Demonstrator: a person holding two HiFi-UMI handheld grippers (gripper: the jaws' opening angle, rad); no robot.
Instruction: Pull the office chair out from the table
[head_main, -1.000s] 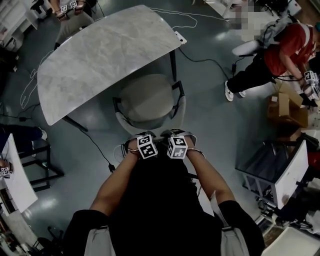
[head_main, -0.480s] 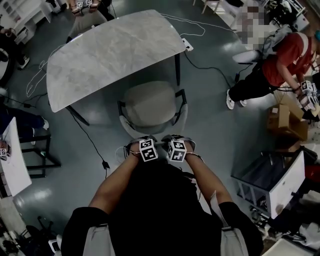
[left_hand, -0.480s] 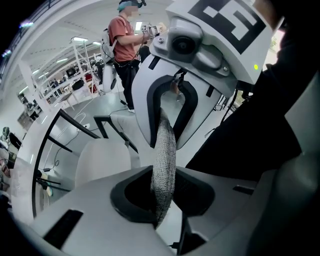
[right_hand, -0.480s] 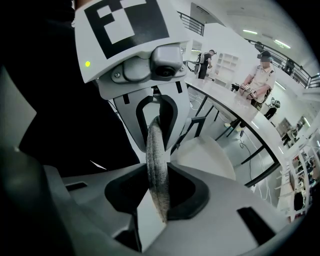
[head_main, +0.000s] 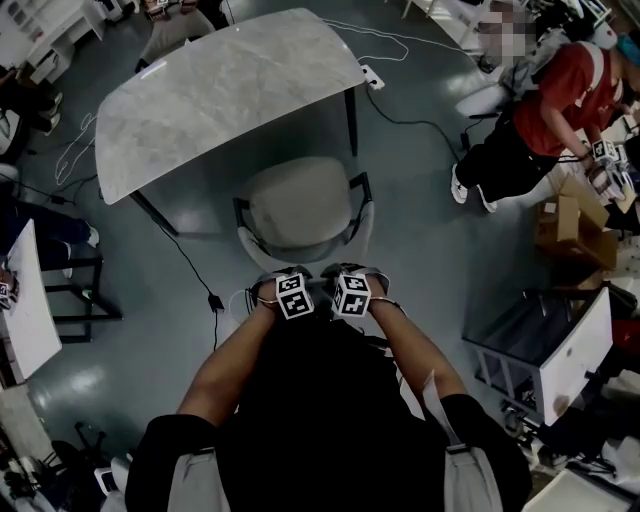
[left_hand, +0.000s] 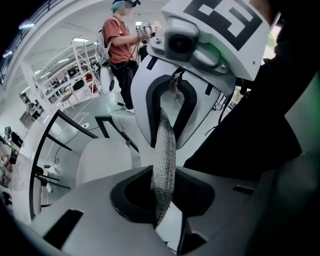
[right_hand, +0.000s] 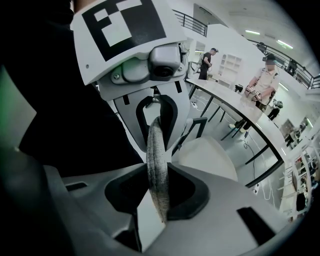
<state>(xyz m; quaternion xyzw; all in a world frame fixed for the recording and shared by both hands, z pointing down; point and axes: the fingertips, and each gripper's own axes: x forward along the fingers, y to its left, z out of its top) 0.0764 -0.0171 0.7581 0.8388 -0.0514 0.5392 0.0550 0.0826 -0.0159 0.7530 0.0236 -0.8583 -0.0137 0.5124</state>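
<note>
Left hand-held gripper (left_hand: 162, 200): jaws clamped on woven backrest (left_hand: 164, 150) rim.
Right hand-held gripper (right_hand: 159, 195): clamped on same rim, alongside.
Office chair (head_main: 298, 205): seat just clear of marble table (head_main: 220, 90) edge.

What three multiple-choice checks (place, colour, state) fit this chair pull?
1. Where on the backrest do the left gripper and right gripper sit? A top rim, side by side; B opposite side edges; C bottom edge.
2. The armrests are: A black; B red; C white.
3. The jaws are: A both wide open; B both shut on the rim; C one open.
Answers: 1 A, grippers adjacent at the rim; 2 A, dark in head view; 3 B, fabric pinched in both gripper views.
</note>
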